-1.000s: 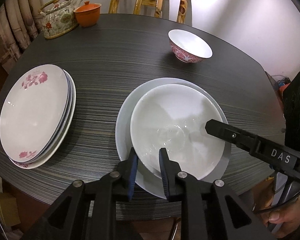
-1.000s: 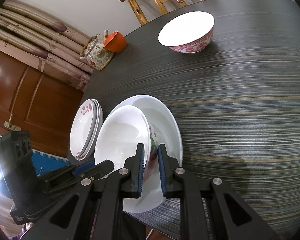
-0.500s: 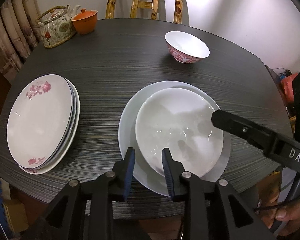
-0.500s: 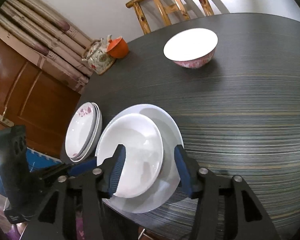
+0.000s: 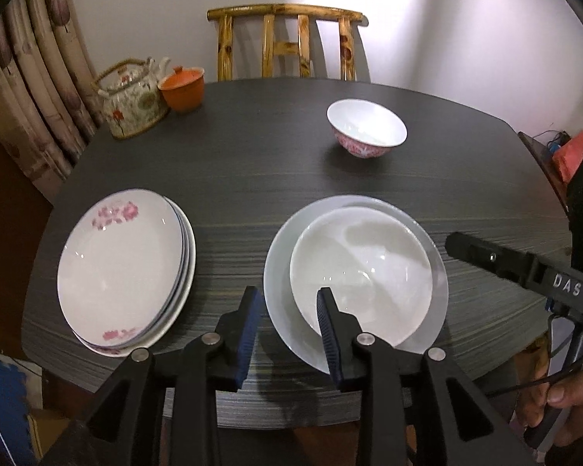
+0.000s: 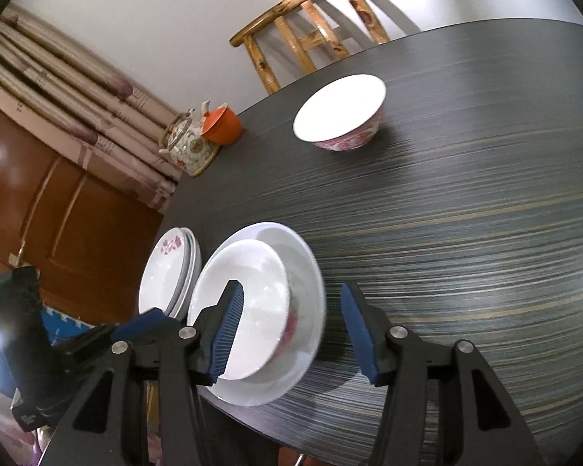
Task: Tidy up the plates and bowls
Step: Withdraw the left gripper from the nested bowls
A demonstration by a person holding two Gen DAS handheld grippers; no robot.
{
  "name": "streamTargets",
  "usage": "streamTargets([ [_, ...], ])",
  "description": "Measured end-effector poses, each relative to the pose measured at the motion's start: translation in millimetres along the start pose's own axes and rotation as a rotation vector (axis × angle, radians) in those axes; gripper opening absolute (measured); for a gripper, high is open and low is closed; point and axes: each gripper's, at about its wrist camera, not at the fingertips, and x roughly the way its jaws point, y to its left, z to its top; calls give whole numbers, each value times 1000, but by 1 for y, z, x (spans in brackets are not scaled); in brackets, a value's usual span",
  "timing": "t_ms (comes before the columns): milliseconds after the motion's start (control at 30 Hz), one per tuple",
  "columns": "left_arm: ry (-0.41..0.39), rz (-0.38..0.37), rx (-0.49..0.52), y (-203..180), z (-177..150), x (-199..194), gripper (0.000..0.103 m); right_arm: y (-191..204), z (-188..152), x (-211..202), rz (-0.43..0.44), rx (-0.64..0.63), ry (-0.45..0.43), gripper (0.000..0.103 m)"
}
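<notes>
From the left wrist, the left gripper [image 5: 287, 312] hangs at the near edge of the table [image 5: 276, 155], jaws parted and holding nothing. A large white bowl [image 5: 363, 272] sits in a wide plate [image 5: 278, 272]; a stack of flowered plates [image 5: 124, 272] lies just beside it, and a small red-patterned bowl [image 5: 367, 128] stands well apart. All look like glazed china: stiff, slick, breakable, and the stack likely heavy.

From the right wrist, the right gripper [image 6: 291, 328] is wide open and empty, its fingers straddling the near rim of the large bowl [image 6: 248, 303] without touching. The small bowl [image 6: 340, 110] looks light; its thin rim seems the best place to pinch.
</notes>
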Motion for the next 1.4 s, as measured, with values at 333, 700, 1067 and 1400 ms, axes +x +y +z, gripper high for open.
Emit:
streamTargets([
  [333,-38,24,51,-16,13,-2,31,-27,-6,-13,-35,42,-29,51],
  [700,-43,44,96,-31,30,9,31,-42,0,-15,-39,73,-44,58],
  [1067,-32,64,131,-42,52,25,31,-68,7,-10,-62,111,-47,61],
  [1400,-8,57,143,-47,88,49,31,-90,15,-2,-100,119,-53,61],
])
